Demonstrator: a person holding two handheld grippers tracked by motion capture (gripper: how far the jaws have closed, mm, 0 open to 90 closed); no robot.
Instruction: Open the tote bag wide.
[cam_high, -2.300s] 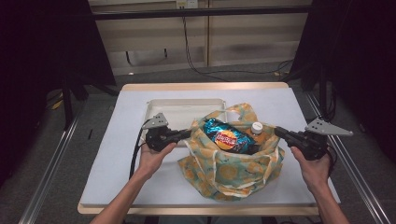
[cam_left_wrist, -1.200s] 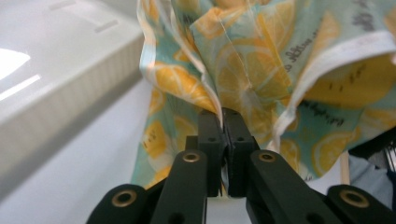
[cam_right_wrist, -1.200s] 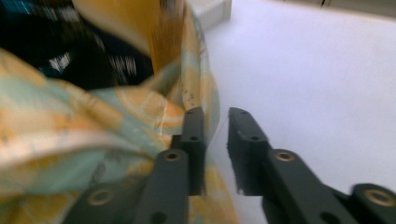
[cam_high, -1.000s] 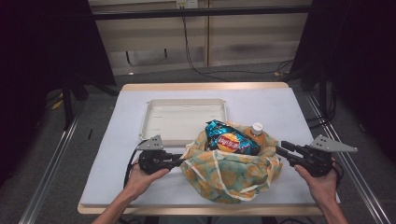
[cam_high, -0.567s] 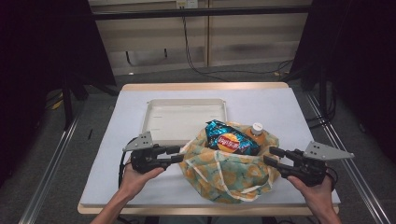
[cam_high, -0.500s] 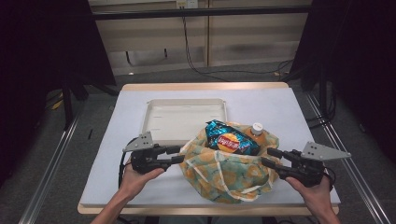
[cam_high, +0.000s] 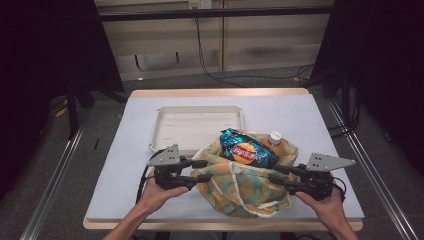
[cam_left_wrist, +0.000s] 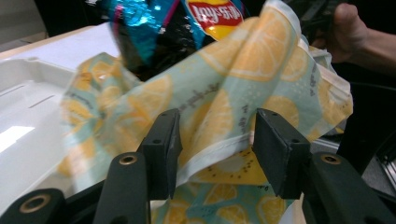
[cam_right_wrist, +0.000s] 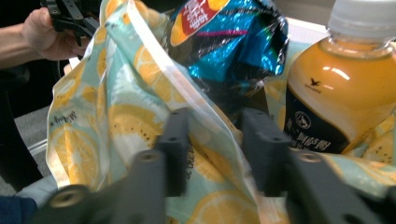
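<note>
1. I see two grippers: left gripper (cam_high: 202, 171) jaws have just opened, bag (cam_high: 240, 182) cloth loose between; right gripper (cam_high: 280, 179) jaws closing around the bag rim.
2. Inside the bag: one chip packet (cam_high: 243, 149), one juice bottle (cam_high: 274, 141).
3. Beyond the bag: one white tray (cam_high: 192, 125).

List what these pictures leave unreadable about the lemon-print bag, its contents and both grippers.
- Lower half of the blue foil chip packet, high view: sunk inside the lemon-print cloth bag.
- Orange juice bottle, right gripper view: its top is cut by the frame edge, its base hidden by cloth.
- Right gripper, its own view: jaws blurred, so contact with the bag's rim is unclear.
- Left gripper, its own view: jaws apart, cloth between them.
</note>
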